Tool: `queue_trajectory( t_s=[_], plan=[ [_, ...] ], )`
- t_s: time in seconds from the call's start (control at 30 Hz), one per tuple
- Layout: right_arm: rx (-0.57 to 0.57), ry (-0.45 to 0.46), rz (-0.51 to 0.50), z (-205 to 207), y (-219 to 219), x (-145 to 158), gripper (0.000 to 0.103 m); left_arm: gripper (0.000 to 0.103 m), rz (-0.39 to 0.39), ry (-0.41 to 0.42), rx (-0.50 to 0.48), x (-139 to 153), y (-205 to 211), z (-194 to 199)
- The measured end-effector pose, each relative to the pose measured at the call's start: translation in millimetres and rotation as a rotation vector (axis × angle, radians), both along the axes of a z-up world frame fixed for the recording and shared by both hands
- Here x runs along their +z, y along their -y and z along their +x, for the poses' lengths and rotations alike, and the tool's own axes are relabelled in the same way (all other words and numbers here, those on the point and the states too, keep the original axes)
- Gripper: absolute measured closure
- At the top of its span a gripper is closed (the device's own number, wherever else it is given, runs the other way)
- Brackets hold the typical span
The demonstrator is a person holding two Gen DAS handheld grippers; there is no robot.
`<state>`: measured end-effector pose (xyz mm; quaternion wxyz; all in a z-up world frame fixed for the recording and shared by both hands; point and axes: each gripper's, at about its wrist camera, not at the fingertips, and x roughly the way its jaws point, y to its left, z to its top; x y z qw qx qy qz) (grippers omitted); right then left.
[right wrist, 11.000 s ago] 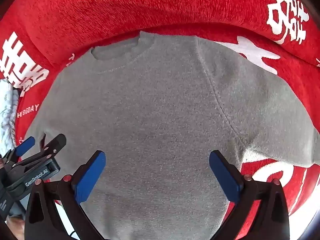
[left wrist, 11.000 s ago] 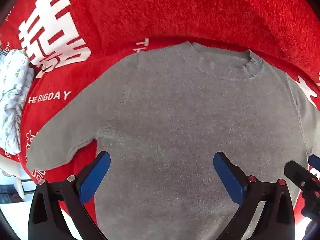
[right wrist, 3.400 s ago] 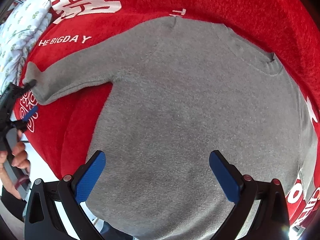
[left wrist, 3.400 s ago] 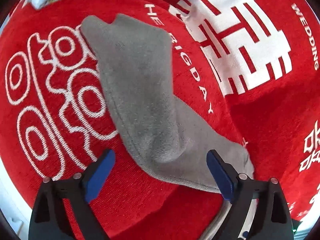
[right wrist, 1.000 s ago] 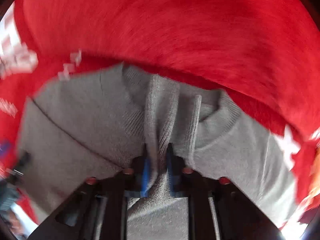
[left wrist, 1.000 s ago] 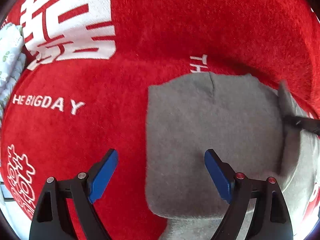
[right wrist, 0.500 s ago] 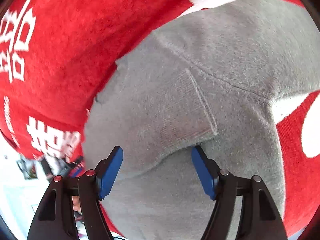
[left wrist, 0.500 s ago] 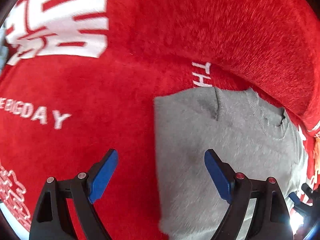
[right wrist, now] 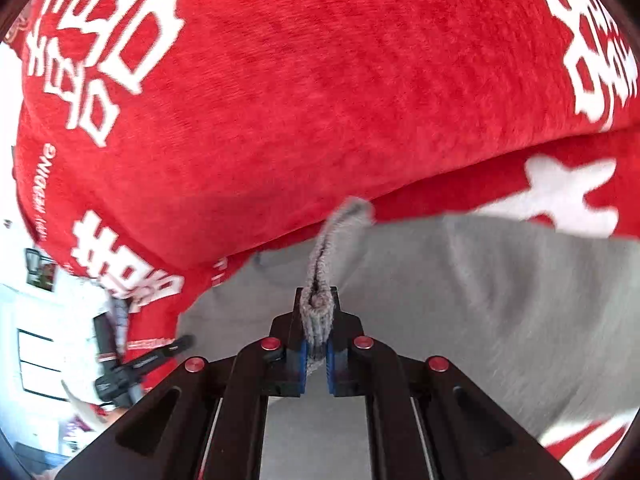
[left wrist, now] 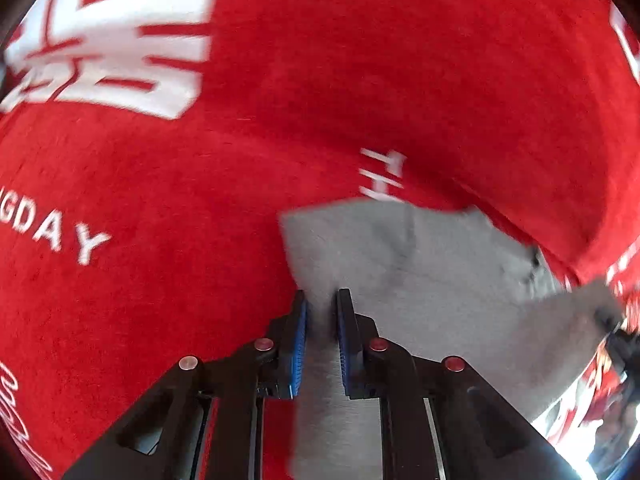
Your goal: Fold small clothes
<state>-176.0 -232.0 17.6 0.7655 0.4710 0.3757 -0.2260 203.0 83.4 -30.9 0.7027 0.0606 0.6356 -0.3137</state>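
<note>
Fingers just closed on sweater [left wrist: 420, 280]: left gripper [left wrist: 321, 340] pinching 6 o'clock edge, right gripper [right wrist: 316, 344] pinching cuff [right wrist: 320, 280]; next fold ready.

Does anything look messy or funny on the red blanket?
Nothing is torn or spilled. The grey sweater is only half folded, with its ribbed cuff pinched up by the right gripper, so it looks bunched there.

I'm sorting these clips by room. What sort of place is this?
Probably a home, perhaps a bedroom or living room: a gray sweater lies on a plush red wedding blanket printed with white characters, and a white wall with a small picture shows beyond.
</note>
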Motion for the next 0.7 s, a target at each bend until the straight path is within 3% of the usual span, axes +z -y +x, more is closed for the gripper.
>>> queue_trajectory(
  t_s=[0.07, 0.17, 0.2, 0.23, 0.27, 0.3, 0.33, 0.4, 0.5, 0.7],
  plan=[
    [-0.022, -0.072, 0.058, -16.2, 10.6, -24.5, 0.094, 0.087, 0.014, -0.011, 0.055, -3.8, -10.3, 15.3],
    [-0.053, -0.171, 0.179, -27.9, 9.9, -65.2, 0.092, 0.087, 0.084, 0.018, 0.057, -0.3, -17.1, 22.0],
    [-0.068, -0.159, 0.197, -36.7, 6.0, -69.4, 0.089, 0.087, 0.106, 0.019, 0.048, 2.4, -17.9, 22.9],
    [-0.095, -0.134, 0.205, -42.7, 1.4, -68.1, 0.074, 0.084, 0.117, 0.018, 0.038, 6.2, -18.7, 21.9],
    [-0.115, -0.125, 0.221, -48.2, -2.1, -65.3, 0.055, 0.073, 0.116, 0.015, 0.025, 10.6, -19.0, 19.8],
    [-0.137, -0.102, 0.245, -53.2, -6.8, -61.4, 0.047, 0.029, 0.114, 0.024, 0.016, 15.5, -18.1, 17.1],
    [-0.16, -0.079, 0.267, -62.0, -12.5, -57.2, 0.041, 0.002, 0.115, 0.056, 0.009, 22.2, -16.5, 13.8],
    [-0.147, -0.023, 0.333, -57.6, -33.5, -52.1, 0.041, 0.002, 0.106, 0.143, -0.039, 39.0, -12.2, 5.8],
    [-0.093, 0.049, 0.431, -32.1, -72.5, -52.8, 0.041, 0.002, 0.099, 0.147, -0.091, 40.8, -2.9, 6.0],
    [-0.038, 0.171, 0.623, 35.2, -157.0, -72.6, 0.041, 0.002, 0.119, 0.015, -0.11, -7.0, 15.8, 38.9]
  ],
)
